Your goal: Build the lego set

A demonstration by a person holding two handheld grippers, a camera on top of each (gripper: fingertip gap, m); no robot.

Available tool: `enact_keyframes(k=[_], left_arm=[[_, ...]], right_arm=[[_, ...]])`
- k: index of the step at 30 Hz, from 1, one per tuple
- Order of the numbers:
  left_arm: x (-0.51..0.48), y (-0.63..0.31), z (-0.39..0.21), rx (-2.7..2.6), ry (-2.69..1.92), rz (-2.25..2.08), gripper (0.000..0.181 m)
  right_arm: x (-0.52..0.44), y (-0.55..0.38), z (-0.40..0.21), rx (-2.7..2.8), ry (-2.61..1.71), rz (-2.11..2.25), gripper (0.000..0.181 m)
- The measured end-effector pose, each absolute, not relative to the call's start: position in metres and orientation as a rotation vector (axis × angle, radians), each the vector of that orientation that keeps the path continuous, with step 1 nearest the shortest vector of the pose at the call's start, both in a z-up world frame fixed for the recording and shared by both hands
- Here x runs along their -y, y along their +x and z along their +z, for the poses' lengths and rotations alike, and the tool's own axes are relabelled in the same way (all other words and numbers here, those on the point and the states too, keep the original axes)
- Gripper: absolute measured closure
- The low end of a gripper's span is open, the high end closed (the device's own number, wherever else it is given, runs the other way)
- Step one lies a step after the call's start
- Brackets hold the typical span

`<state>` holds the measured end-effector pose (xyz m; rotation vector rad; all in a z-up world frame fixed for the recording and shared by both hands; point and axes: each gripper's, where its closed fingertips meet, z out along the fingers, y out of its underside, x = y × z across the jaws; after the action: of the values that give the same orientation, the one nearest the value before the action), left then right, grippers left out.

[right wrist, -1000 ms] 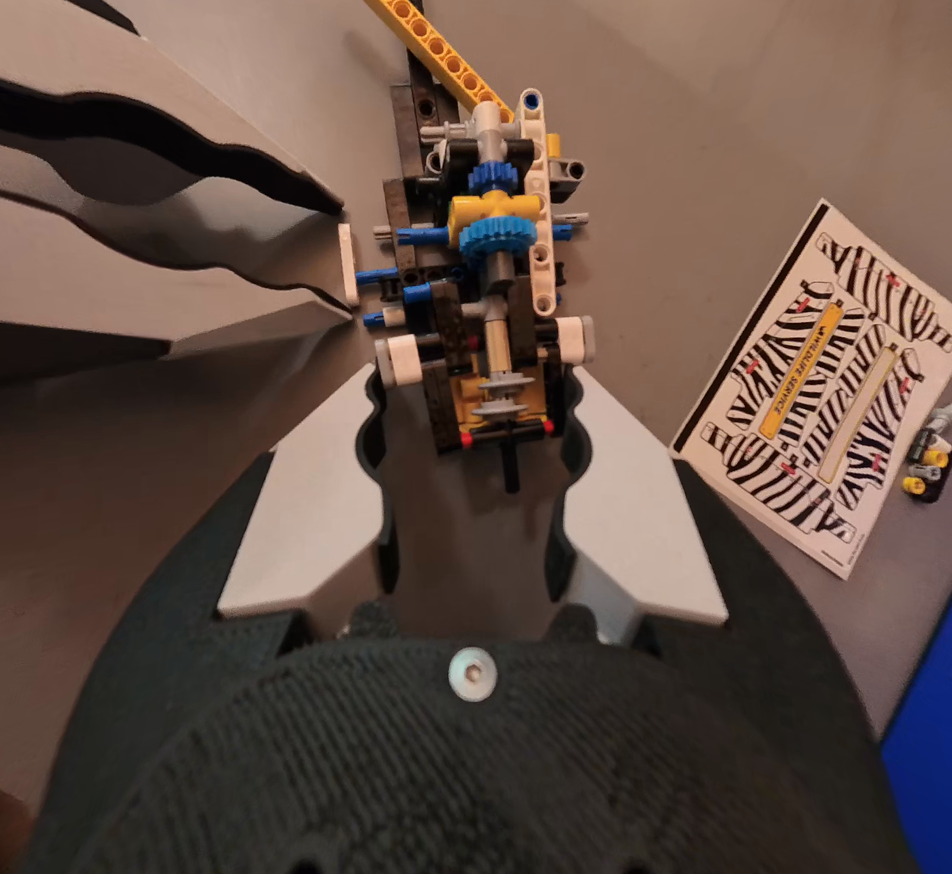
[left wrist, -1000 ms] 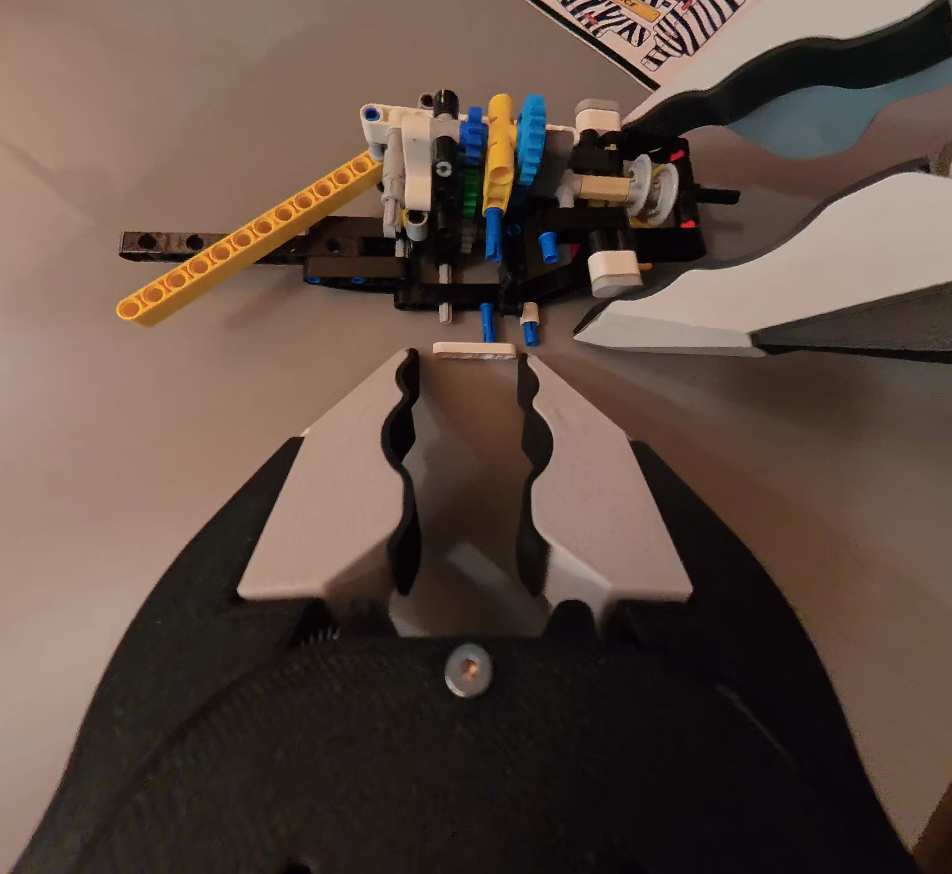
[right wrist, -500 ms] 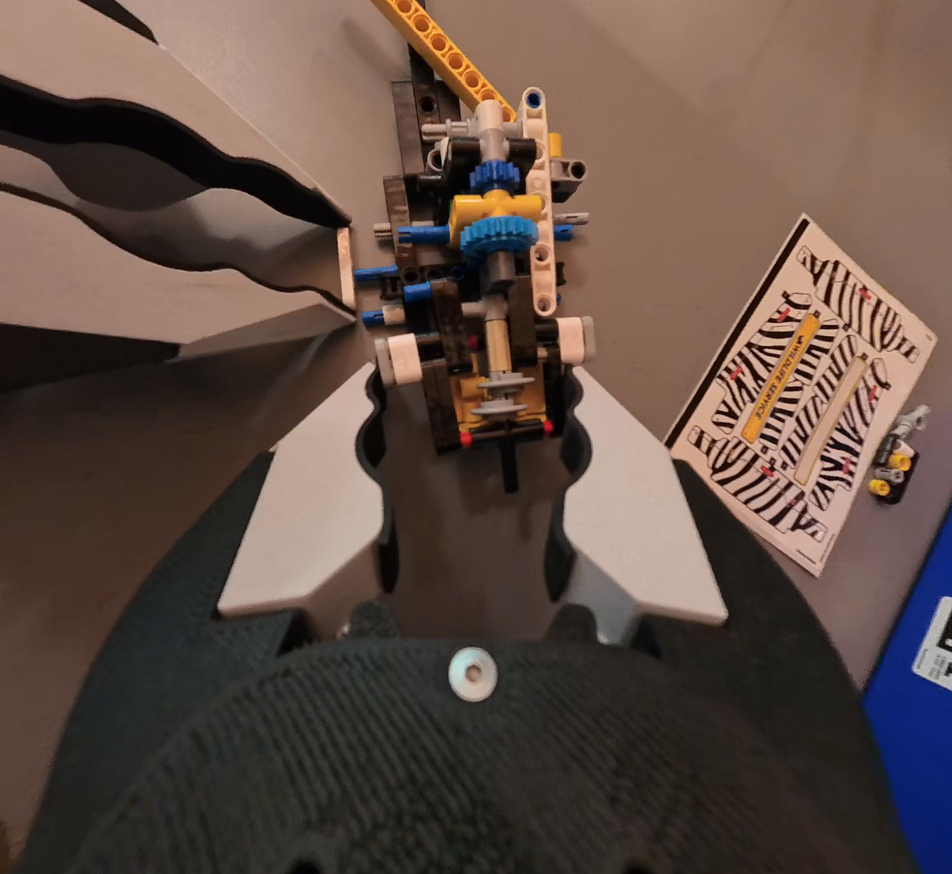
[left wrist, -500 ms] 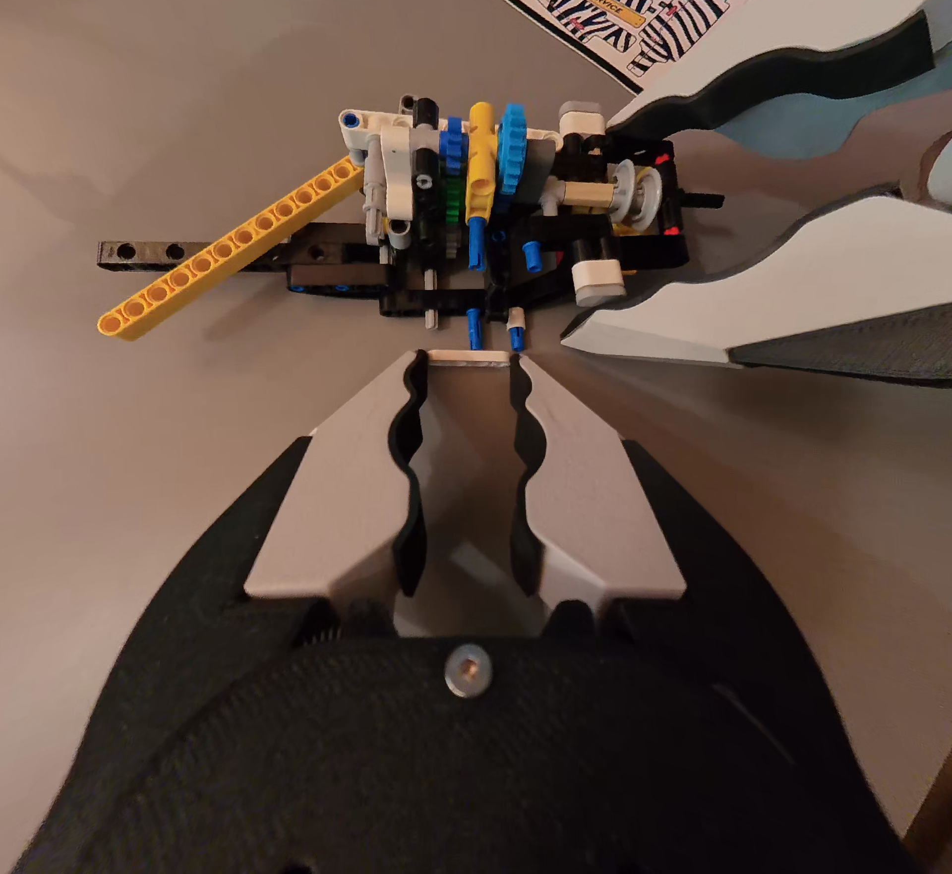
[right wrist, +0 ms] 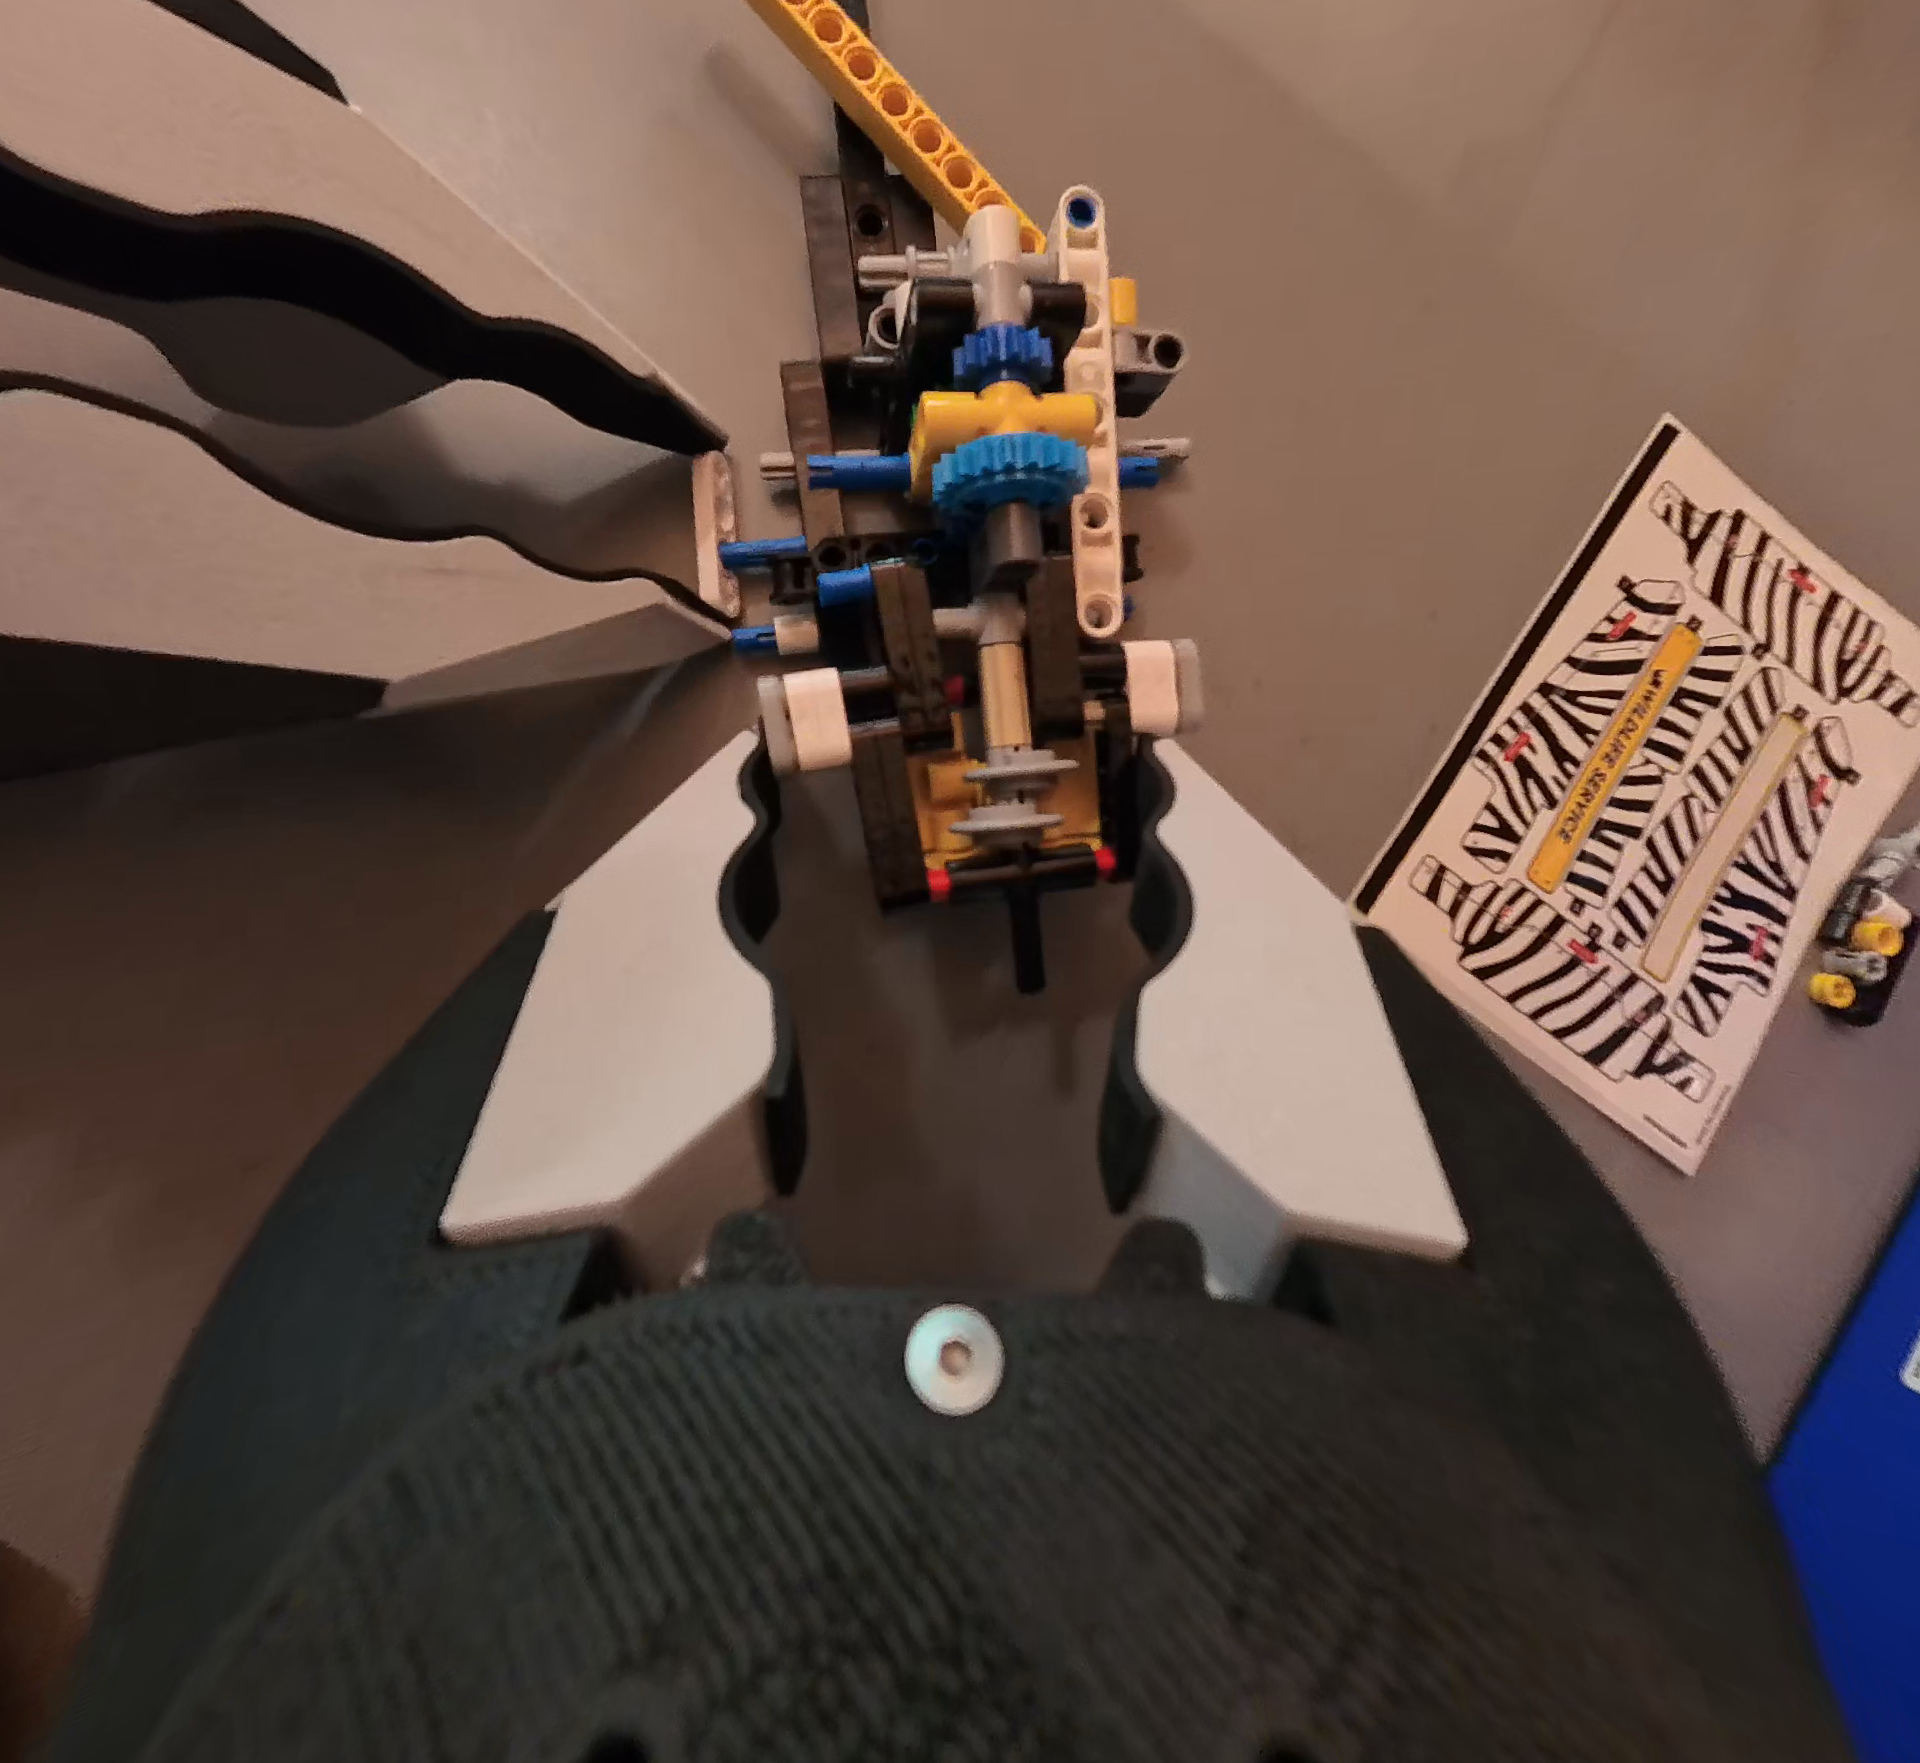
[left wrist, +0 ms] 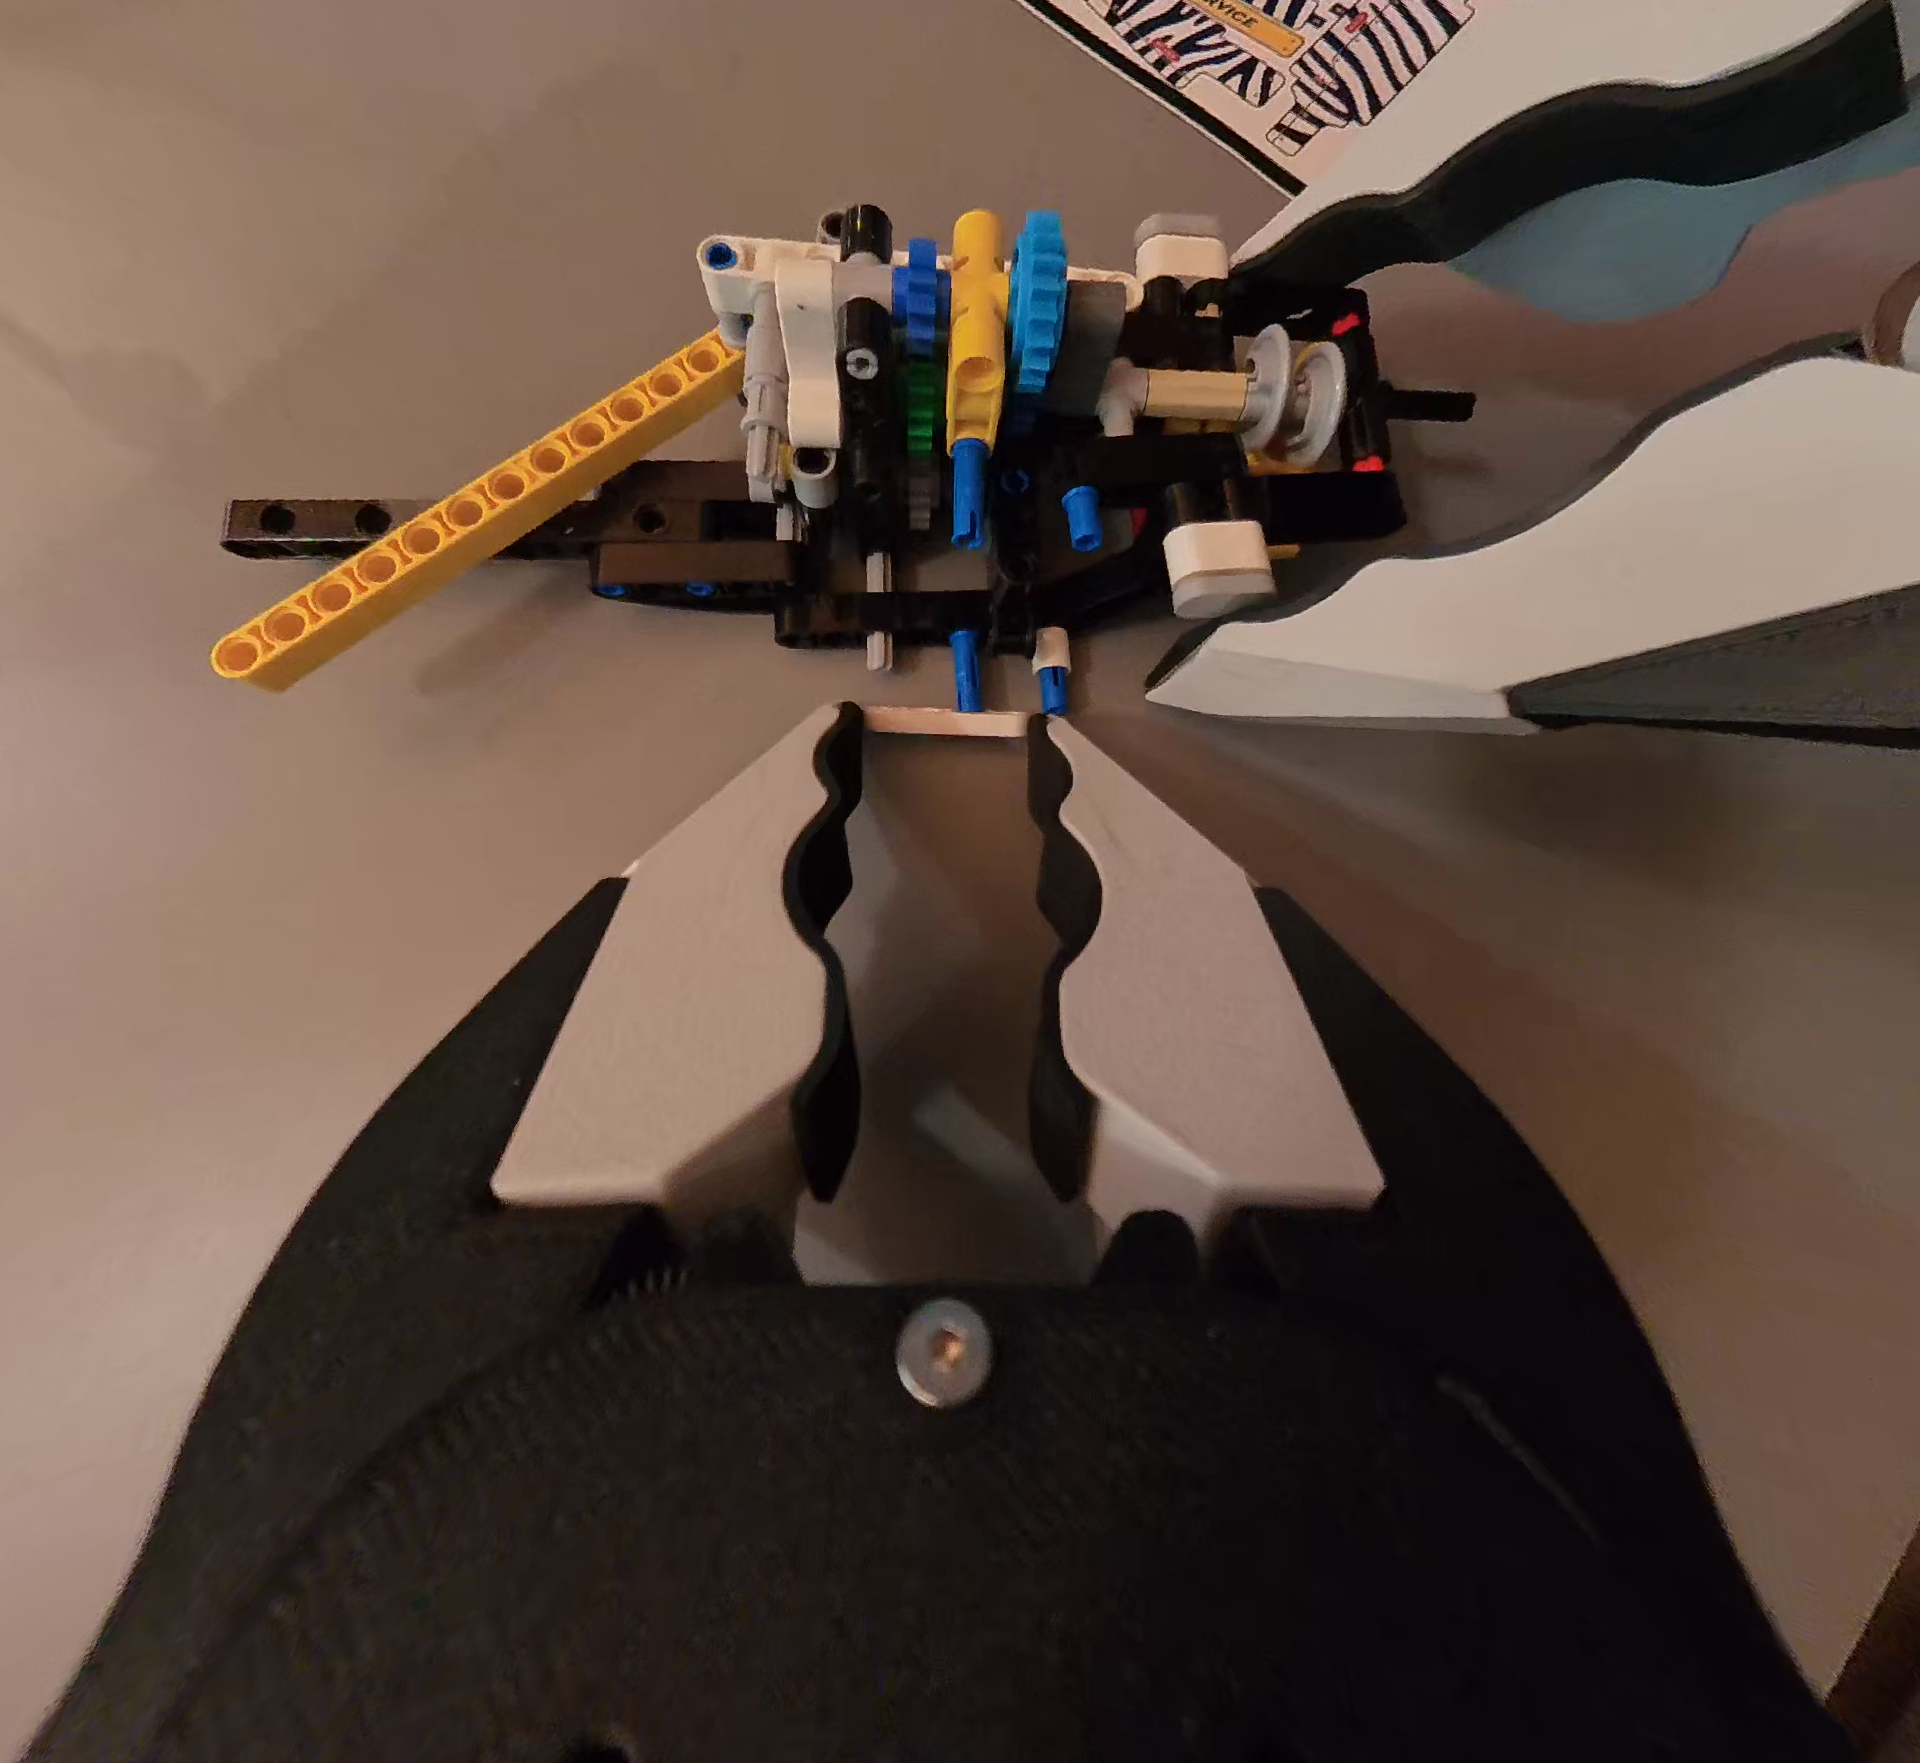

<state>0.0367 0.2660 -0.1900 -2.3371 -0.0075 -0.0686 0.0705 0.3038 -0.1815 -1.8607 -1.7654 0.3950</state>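
Note:
The lego assembly (left wrist: 987, 425) lies on the grey table, with blue gears, a yellow hub and a long yellow beam (left wrist: 478, 508) sticking out to the left. My left gripper (left wrist: 945, 726) is shut on a small white beam (left wrist: 951, 724) and holds it just in front of two blue pins (left wrist: 966, 669) on the assembly's near side. My right gripper (right wrist: 953, 757) is shut on the assembly's rear end (right wrist: 987, 778), its fingertips just behind the white bushes. The white beam also shows in the right wrist view (right wrist: 717, 518).
A zebra-striped sticker sheet (right wrist: 1662, 778) lies to the right of the assembly, with a few small loose parts (right wrist: 1865, 950) beside it. A blue object (right wrist: 1860, 1505) sits at the lower right edge.
My left gripper has closed on the white beam, which lay just ahead of its fingertips, and has brought it up to the blue pins. The right gripper keeps its hold.

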Motion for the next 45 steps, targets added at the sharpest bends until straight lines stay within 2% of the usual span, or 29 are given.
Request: enact_keyframes(k=[24,45], left_arm=[[-0.2669,0.0357,-0.1880,0.048,-2.322,-0.144,0.150],[-0.2680,0.0369,-0.1879,-0.067,-2.322,0.016,0.149]], right_arm=[[-0.3062,0.0660,-0.1790,1.792,-1.760,0.390,0.114],[-0.3091,0.0683,-0.1755,1.850,-1.647,0.377,0.115]])
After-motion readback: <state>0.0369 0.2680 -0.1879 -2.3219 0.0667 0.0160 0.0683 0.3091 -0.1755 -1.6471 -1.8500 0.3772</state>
